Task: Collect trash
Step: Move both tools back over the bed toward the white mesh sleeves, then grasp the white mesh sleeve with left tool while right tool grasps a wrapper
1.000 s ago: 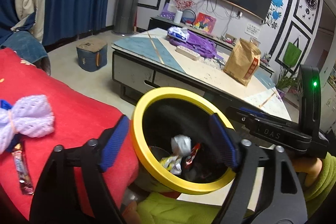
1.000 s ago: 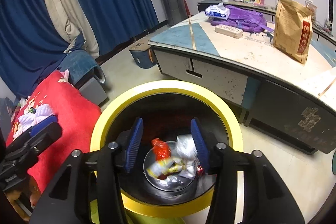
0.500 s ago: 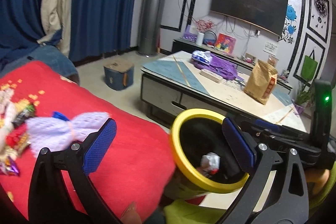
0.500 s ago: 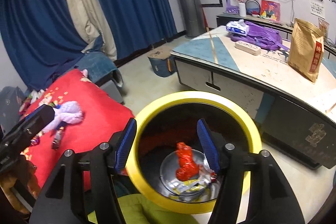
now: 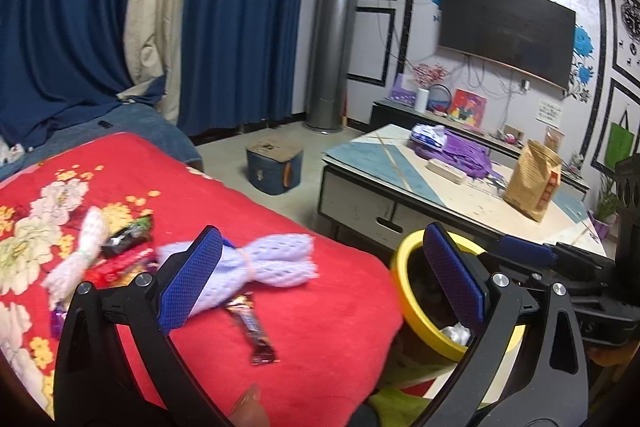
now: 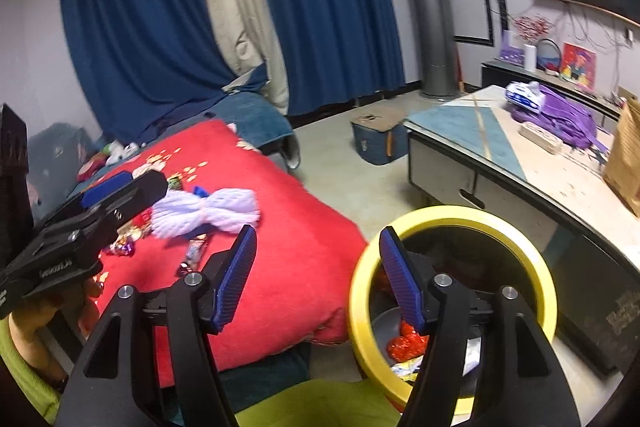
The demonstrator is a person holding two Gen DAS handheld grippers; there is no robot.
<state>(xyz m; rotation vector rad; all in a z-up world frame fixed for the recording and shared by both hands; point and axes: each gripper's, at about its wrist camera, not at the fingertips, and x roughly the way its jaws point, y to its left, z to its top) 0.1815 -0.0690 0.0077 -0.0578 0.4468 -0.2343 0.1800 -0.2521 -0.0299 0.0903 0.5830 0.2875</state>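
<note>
Two empty grippers: my left gripper (image 5: 320,275) gapes wide, my right gripper (image 6: 318,275) is opening, nothing between its jaws. Some trash sits in the bin (image 6: 456,215); more wrappers (image 5: 252,331) lie on the red blanket (image 5: 320,327). Next I reach for one.

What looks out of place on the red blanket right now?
Loose snack wrappers are scattered on the red blanket: a dark bar wrapper near its front edge and several more beside a lilac mesh bundle. The yellow-rimmed bin already holds trash. Nothing looks spilled or damaged.
</note>
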